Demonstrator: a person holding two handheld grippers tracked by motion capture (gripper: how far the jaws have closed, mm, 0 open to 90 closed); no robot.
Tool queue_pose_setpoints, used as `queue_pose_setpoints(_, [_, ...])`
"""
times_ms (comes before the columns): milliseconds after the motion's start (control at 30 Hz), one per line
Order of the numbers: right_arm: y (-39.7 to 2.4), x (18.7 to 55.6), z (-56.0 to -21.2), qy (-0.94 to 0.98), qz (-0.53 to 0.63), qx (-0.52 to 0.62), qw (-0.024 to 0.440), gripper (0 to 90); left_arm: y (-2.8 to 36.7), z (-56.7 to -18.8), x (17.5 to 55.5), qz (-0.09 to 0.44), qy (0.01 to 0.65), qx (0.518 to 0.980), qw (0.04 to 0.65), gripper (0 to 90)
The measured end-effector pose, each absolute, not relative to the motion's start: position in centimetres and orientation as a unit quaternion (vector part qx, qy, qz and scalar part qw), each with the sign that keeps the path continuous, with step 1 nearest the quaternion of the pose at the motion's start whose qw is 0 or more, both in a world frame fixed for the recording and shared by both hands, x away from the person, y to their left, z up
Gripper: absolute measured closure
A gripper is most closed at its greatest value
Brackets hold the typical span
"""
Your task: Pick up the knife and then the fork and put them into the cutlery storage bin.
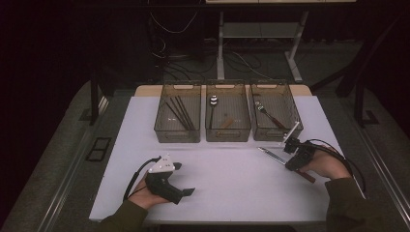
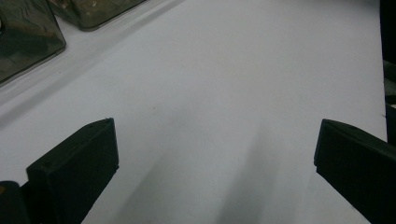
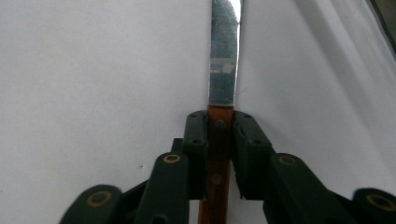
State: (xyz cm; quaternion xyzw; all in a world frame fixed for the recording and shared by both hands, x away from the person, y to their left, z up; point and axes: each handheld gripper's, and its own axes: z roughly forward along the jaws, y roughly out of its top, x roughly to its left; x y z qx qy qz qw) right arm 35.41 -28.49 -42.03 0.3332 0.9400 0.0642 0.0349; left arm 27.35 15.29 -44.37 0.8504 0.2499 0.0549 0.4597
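Knife point(image 3: 223, 70) lay on the white table point(image 1: 227, 183) at its right side, just in front of the rightmost bin point(image 1: 275, 112). Wooden handle with round rivets, flat steel blade with a rounded tip. A small stamped mark sat low on the blade in the right gripper view, too blurred to read. No other writing legible anywhere.

Right gripper point(image 3: 219, 140) had its black jaws closed in against both sides of the handle, just behind the blade; pads appeared to touch the wood. In the high view the right gripper point(image 1: 296, 153) sat over the knife point(image 1: 271, 155), blade pointing left and toward the bins, handle end sticking out near the person's hand.

Left gripper point(image 1: 183, 180) rested on the table at the lower left, jaws wide apart, nothing between them. Left gripper view gave bare matte tabletop between the two blocky pads.

Three smoky translucent plastic bins stood in a row at the far edge. High view showed contents: dark chopsticks point(image 1: 180, 112) in the left one, a spoon point(image 1: 213, 102) in the middle, a fork point(image 1: 268, 115) in the right.
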Motion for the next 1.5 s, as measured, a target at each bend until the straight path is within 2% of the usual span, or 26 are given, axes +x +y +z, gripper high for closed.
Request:
queue_pose_setpoints(233, [-28.6, 35.3, -42.0, 0.941, 0.068, 0.330, 0.037, 77.7, 15.3, -44.3, 27.3, 0.055, 0.249, 0.851, 0.460, 0.0])
queue_pose_setpoints(733, [-30.5, 34.7, -40.5, 0.924, 0.162, 0.345, 0.036, 77.6, 15.3, -44.3, 27.3, 0.055, 0.249, 0.851, 0.460, 0.0])
queue_pose_setpoints(1500, [-32.7, 34.2, -38.6, 0.877, 0.305, 0.364, 0.078, 77.6, 15.4, -44.3, 27.3, 0.052, 0.252, 0.847, 0.464, 0.0])
